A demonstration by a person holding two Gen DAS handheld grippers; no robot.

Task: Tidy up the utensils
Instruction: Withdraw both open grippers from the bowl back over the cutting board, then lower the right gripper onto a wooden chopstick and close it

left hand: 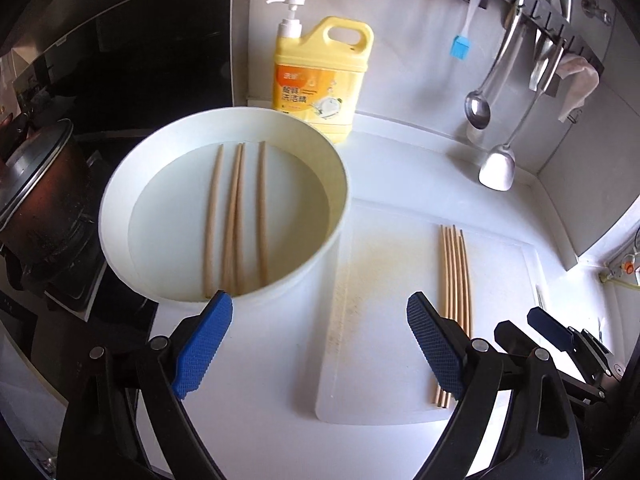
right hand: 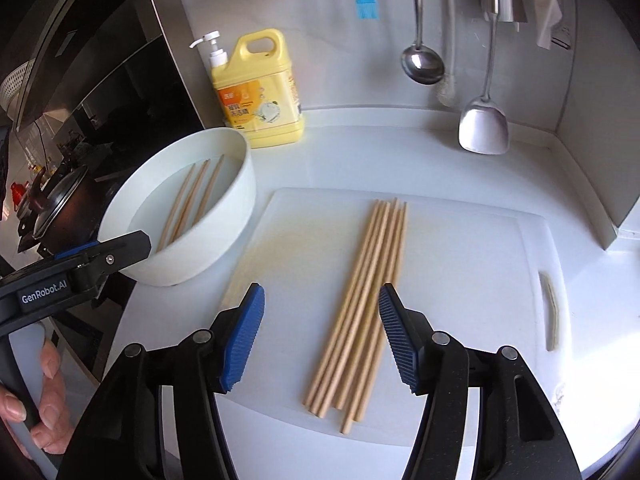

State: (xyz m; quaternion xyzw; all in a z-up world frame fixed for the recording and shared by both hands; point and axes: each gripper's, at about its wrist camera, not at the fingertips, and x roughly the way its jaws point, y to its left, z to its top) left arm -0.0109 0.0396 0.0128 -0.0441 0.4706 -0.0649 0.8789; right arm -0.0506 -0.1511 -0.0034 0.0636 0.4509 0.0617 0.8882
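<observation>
The tabletop carries a cutting board; left of the board sits a bowl holding four chopsticks, a bundle lies on the board, both grippers hover spread, empty

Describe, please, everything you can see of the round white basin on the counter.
The round white basin looks like smooth plastic, with tall straight walls and a plain rim. It stands upright on the white counter, left of the white plastic cutting board and in front of the yellow dish-soap jug. It appears to hold shallow clear water, with four light wooden chopsticks lying roughly parallel on its bottom. Whether it touches the board cannot be told. Neither pair of tongs touches it.
</observation>
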